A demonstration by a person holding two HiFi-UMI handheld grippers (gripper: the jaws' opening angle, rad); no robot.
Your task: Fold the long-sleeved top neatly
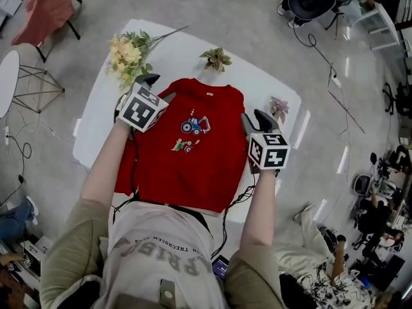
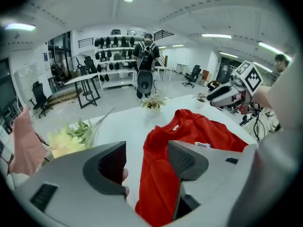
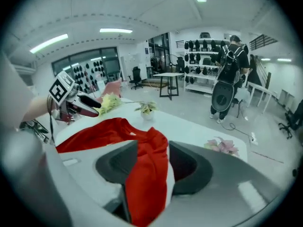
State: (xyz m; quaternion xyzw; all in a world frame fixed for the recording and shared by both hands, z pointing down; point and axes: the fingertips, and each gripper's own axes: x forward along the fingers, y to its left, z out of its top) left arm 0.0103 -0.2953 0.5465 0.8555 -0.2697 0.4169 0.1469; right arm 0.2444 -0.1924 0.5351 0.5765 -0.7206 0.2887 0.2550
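While the left tool [image 2: 147, 162] stands spread, the right tool [image 3: 154, 164], also spread, straddles the red top [image 1: 193, 166].

Pale lettered T-shirt [image 1: 154, 256], olive short sleeves [image 1: 64, 253], grey left gripper [image 1: 158, 87], grey right gripper [image 1: 256, 118], black-and-white marker cubes [image 1: 141, 107]

A red top [image 1: 193, 163] lies on the white surface [image 1: 270, 85]. The left hand-held gripper [image 1: 149, 82] and the right hand-held gripper [image 1: 256, 120] hover at its sides.
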